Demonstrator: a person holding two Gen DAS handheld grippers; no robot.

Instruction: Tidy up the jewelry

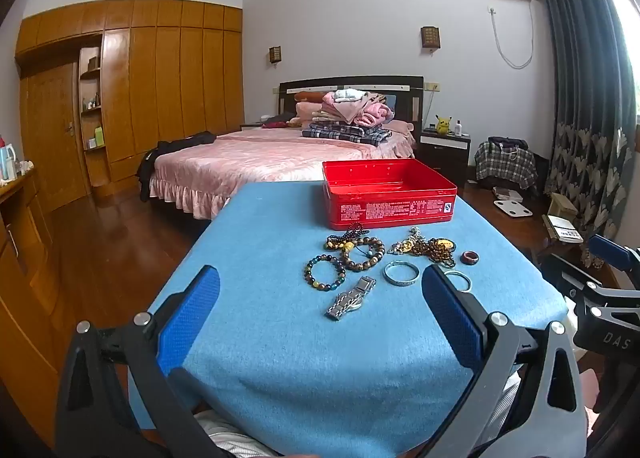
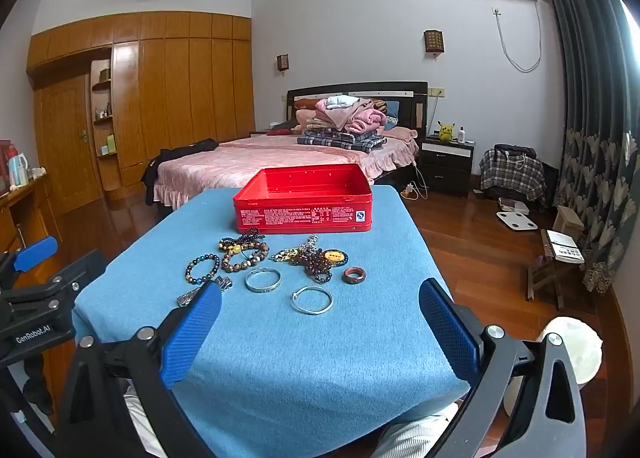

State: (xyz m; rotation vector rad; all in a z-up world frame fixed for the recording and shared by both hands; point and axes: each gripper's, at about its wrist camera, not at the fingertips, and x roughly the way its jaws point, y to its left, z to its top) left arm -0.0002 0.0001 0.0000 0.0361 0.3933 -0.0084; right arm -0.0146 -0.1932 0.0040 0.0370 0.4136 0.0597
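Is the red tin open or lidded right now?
Open: the red tin has no lid on it, and its inner walls and far rim show in both wrist views.

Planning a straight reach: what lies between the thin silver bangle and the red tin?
In the right wrist view, the tangled bead necklaces lie between the thin silver bangle and the red tin.

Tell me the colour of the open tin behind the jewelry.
Red tin, white print on its front; clearest in the right wrist view.
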